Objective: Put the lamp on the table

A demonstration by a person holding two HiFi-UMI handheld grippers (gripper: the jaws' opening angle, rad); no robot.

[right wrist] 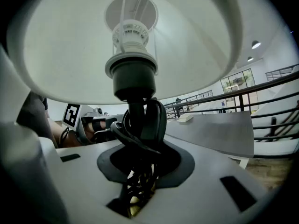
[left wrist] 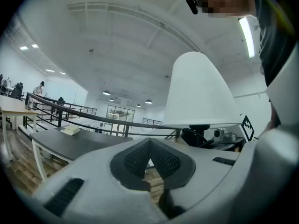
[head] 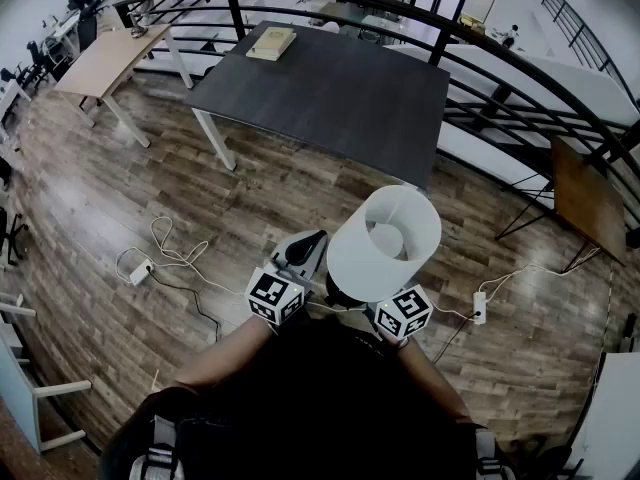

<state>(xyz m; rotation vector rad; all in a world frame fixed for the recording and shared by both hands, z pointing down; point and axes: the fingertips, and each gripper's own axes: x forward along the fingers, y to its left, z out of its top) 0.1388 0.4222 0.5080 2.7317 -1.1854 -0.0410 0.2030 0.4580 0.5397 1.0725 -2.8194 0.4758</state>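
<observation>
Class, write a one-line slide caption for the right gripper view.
Right gripper clamps the black stem of a white-shaded lamp, dark grey table ahead.

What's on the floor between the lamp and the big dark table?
Nothing. The head view shows only bare wooden floor between the lamp and the dark table.

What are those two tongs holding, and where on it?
The right tongs grip the lamp by its dark stem, wound with cord, just below the shade. The left tongs hold nothing.
</observation>
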